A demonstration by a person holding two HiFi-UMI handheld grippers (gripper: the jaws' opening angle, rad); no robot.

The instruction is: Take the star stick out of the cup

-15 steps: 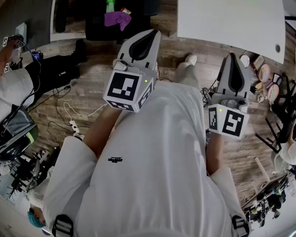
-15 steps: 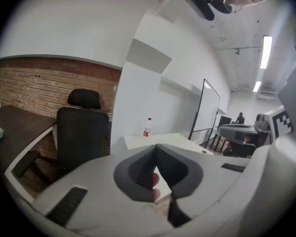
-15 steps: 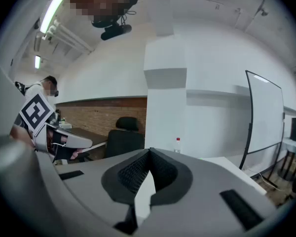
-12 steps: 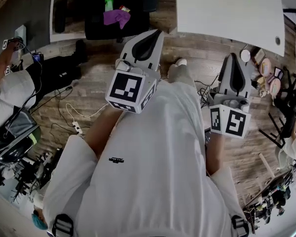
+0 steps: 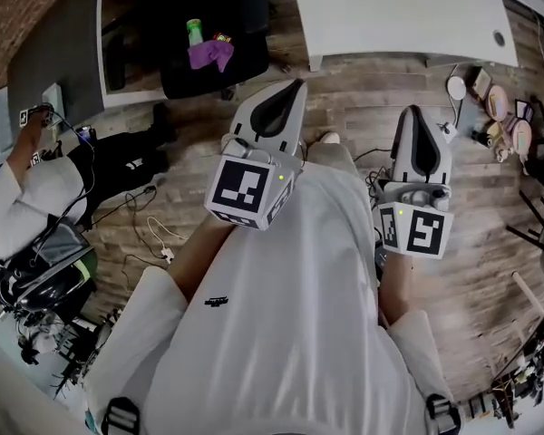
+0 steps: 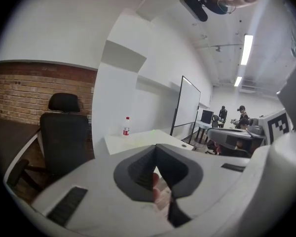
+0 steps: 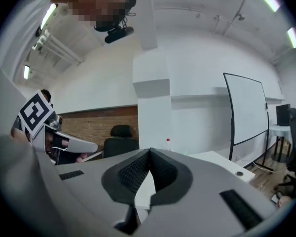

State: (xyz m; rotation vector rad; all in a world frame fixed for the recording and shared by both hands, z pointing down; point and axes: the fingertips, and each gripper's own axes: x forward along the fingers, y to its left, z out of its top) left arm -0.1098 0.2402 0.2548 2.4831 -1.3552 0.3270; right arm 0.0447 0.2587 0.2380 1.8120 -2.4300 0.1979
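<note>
While the person stands holding both out in front of a white shirt [image 5: 290,324], the left gripper [image 6: 155,148] has its jaws pressed together at the tips with nothing between them. The right gripper [image 7: 149,152] is closed and empty in the same way. From the head view the two point forward side by side, well apart, over a wood floor [image 5: 354,107], the left one raised a little higher.

Ahead of them stands a white desk [image 5: 390,16]; a bottle [image 6: 126,126] with a red label stands near its far edge, by the wall. Left of that desk, a green bottle [image 5: 194,31] and a purple cloth [image 5: 210,54] lie on something black. A black chair [image 6: 64,132] sits before a brick wall [image 6: 29,88], and a whiteboard [image 7: 244,112] stands to the right. Cables [image 5: 154,229] trail across the floor toward a seated person [image 5: 23,188] at the left edge.

No view lets me make out the star stick or the cup.
</note>
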